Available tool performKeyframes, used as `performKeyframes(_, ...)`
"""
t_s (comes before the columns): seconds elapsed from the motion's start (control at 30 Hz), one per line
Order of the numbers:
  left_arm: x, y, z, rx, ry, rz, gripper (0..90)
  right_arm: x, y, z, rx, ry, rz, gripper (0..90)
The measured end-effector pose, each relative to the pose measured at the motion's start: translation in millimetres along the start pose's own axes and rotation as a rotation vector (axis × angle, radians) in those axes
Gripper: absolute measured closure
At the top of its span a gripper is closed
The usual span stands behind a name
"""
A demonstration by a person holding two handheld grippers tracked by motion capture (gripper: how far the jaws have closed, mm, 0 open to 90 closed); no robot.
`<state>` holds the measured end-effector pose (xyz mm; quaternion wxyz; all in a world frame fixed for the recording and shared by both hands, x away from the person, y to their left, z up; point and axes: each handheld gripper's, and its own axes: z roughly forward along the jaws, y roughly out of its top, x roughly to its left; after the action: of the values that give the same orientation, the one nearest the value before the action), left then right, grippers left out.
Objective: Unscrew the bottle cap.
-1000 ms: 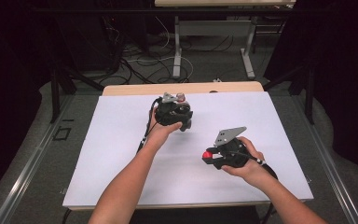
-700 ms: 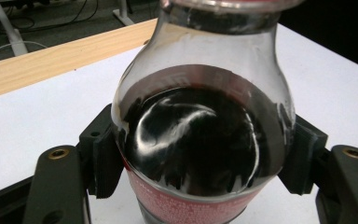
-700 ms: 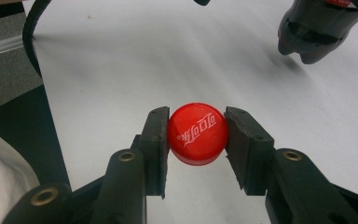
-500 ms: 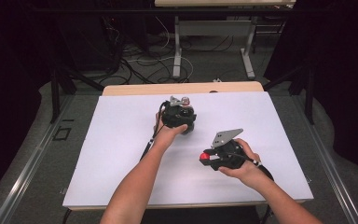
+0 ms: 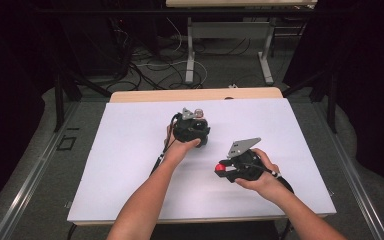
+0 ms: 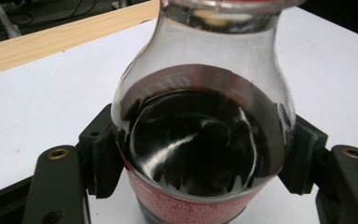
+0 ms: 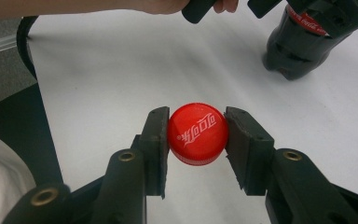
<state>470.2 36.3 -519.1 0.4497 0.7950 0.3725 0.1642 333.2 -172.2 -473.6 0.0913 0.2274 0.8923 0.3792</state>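
Since a second ago my left gripper (image 5: 192, 131), clamped on the cola bottle (image 6: 200, 140), drifts right mid-table, while my right gripper (image 7: 196, 135) pinches the red cap (image 7: 198, 134) over open white tabletop (image 5: 130, 150).

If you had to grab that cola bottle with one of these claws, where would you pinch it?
Probably where the left gripper holds it: the bottle at its labelled waist below the bulging shoulder, one jaw on each side. The shoulder widens above, so it should not slip down.

White-topped table (image 5: 130, 165), grey floor (image 5: 45, 165), tangled cables (image 5: 150, 65), dark surroundings
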Motion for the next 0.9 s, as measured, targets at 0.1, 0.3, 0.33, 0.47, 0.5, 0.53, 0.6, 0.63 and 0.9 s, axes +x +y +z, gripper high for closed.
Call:
performKeyframes(0.1, -0.8, -1.4, 0.6, -0.013, -0.009, 0.013, 29.8, 0.0, 0.5, 0.9, 0.006, 0.001, -0.012, 60.5)
performKeyframes(0.3, -1.6, -6.0, -1.1, -0.027, -0.007, 0.019, 29.1, 0.4, 1.3, 2.1, 0.001, -0.006, -0.006, 60.5)
performKeyframes(0.33, -2.1, -6.3, -1.5, -0.021, -0.010, 0.016, 29.0, 0.2, 1.6, 1.7, 0.010, -0.001, -0.007, 60.5)
performKeyframes(0.47, -2.3, -7.8, -0.9, -0.041, -0.008, 0.019, 28.8, 0.6, 1.8, 2.5, 0.005, -0.004, -0.006, 60.5)
performKeyframes(0.5, -1.6, -7.9, -1.1, -0.041, -0.008, 0.020, 28.7, 0.3, 2.0, 2.9, 0.004, 0.001, -0.007, 60.5)
performKeyframes(0.53, -1.2, -7.8, -1.3, -0.038, -0.007, 0.019, 28.6, 0.3, 2.2, 3.3, 0.005, 0.003, -0.004, 60.5)
performKeyframes(0.6, -2.0, -7.8, -0.9, -0.041, -0.011, 0.011, 28.4, -0.1, 2.5, 4.4, 0.002, 0.000, -0.006, 60.5)
performKeyframes(0.63, -2.5, -7.8, -0.7, -0.039, -0.009, 0.009, 28.4, -0.6, 2.9, 4.7, 0.005, 0.002, -0.010, 60.5)
performKeyframes(0.9, -0.2, -7.5, -3.2, -0.020, -0.016, -0.013, 24.2, -0.2, 6.0, 9.7, 0.019, 0.004, 0.004, 60.5)
